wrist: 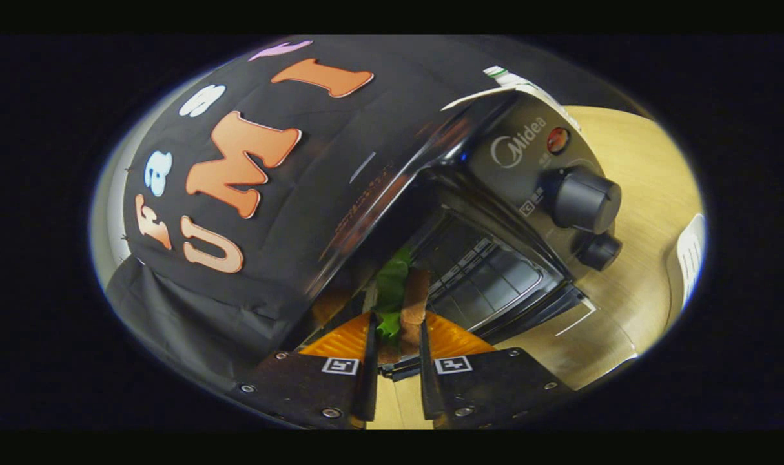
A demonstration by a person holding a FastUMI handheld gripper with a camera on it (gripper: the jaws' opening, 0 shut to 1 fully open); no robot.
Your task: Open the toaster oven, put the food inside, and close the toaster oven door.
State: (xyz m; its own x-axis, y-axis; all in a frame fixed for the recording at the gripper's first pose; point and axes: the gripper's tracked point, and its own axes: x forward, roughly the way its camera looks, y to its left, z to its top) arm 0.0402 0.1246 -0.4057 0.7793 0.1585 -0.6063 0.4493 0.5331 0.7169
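Clamping a brown-and-green sandwich (pixel 402 300) narrowly between both fingers, the hand-held gripper (pixel 395 345) tilts it toward the black metal toaster oven's (pixel 495 258) open cavity at frame centre, evidently for insertion.

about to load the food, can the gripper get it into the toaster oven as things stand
Probably yes. The gripper has its fingers shut on the food, a sandwich with lettuce, and the toaster oven door hangs open just ahead, with the rack bare and nothing between the food and the cavity.
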